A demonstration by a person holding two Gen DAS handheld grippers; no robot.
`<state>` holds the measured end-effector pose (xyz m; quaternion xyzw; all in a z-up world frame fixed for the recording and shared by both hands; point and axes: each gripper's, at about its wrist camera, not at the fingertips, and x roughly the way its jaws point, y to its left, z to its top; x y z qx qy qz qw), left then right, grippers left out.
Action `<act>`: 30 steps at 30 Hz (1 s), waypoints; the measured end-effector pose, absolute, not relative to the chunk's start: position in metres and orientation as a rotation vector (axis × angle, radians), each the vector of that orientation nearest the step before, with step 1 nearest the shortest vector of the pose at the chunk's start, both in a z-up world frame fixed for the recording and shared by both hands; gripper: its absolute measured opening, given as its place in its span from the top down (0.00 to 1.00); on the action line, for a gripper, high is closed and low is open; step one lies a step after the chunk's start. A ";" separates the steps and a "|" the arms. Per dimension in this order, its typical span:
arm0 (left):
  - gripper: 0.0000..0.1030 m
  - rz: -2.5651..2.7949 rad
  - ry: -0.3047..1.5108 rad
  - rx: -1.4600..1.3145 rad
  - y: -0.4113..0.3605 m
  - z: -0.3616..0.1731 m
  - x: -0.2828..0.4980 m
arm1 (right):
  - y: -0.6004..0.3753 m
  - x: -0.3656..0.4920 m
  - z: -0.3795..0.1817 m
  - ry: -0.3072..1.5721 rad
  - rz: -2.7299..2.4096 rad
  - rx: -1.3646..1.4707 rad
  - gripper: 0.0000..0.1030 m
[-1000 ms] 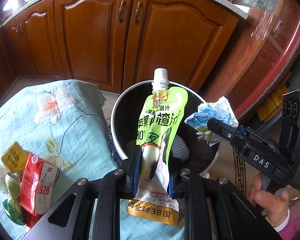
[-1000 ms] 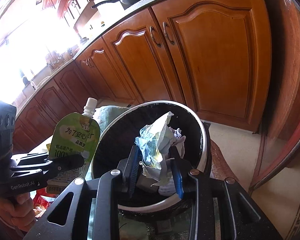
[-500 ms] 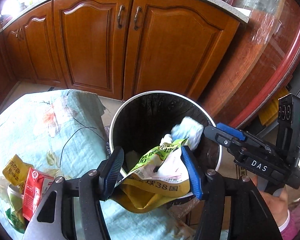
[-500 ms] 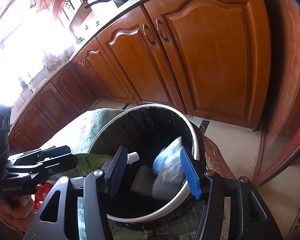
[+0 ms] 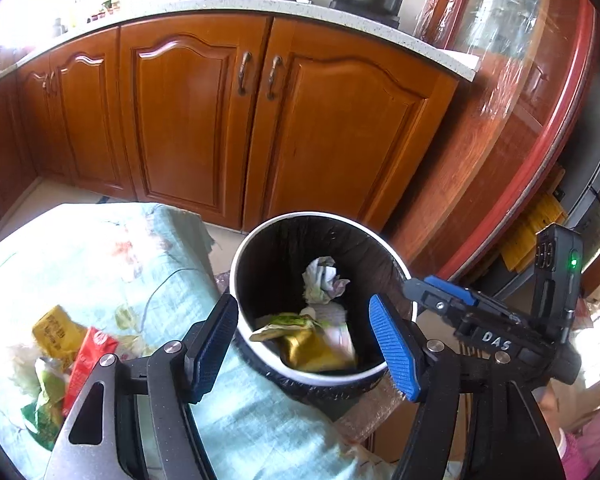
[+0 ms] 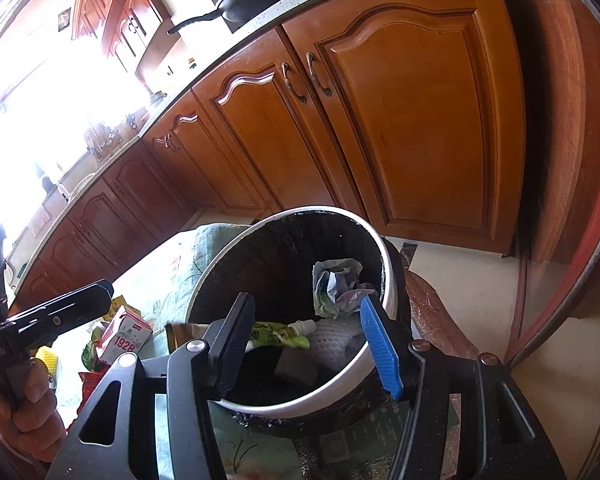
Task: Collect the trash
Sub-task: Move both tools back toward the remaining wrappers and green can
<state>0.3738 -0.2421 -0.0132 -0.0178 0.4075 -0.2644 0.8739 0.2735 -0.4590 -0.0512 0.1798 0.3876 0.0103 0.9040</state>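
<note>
My left gripper point(image 5: 304, 344) hangs over the near rim of the bin point(image 5: 396, 260) with its jaws opening and nothing between them; the blue pad and the black pad frame only the bin's dark inside. My right gripper point(image 6: 312, 344) sits beside it over the same rim, jaws apart and empty as well. Below both, the green juice pouch point(image 6: 278, 334) lies flat at the bottom with its cap pointing right, and the crumpled paper point(image 6: 336, 286) rests against the far right wall, so I judge this drop as done. What the coming move turns on is the leftover pile on the floral cloth point(image 5: 112, 256): the red carton point(image 5: 88, 364) and the yellow packet point(image 5: 56, 330) lie to the near left of the bin, just left of my left gripper's black finger. In the right wrist view the same carton shows beyond the left tool's body, so the left hand is plainly nearer. The carton's long axis runs roughly near-to-far, tilted a little rightward, so I expect to swing left and roll slightly to close across it.
</note>
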 end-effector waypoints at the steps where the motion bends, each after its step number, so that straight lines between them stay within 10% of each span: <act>1: 0.34 -0.549 0.852 -0.042 -0.238 -0.014 0.370 | -0.458 0.272 -0.050 0.799 0.024 0.375 0.43; 30: 0.34 -0.216 0.827 -0.273 -0.025 -0.023 0.244 | -0.294 0.225 -0.058 0.836 0.267 0.326 0.29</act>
